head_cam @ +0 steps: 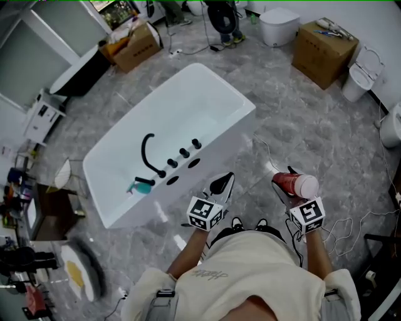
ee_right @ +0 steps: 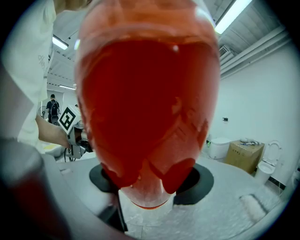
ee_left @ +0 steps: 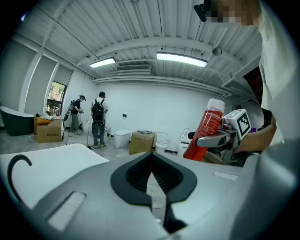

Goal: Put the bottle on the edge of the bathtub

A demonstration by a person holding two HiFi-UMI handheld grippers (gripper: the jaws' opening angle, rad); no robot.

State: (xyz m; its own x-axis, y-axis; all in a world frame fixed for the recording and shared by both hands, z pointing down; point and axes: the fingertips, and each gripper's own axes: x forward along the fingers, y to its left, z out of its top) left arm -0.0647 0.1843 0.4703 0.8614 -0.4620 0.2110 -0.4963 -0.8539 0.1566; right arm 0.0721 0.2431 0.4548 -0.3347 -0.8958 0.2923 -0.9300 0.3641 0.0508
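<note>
Bottle (head_cam: 294,184): tall translucent red plastic cylinder, white-capped.

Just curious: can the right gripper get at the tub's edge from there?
Probably yes: nothing stands between the right gripper, shut on the bottle, and the tub's edge, just floor.

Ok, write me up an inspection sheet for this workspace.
Surface: white bathtub; its edge carries a black faucet with knobs, and a teal item lies by it.
Job's things: red bottle with a white cap, not yet on the tub.
Clutter: cardboard boxes on the grey floor.
Grippers: right gripper shut on the bottle; left gripper shut and empty.
Cables: white cables loose on the floor beside the tub.
Surroundings: toilets, a dark tub, a person standing.
</note>
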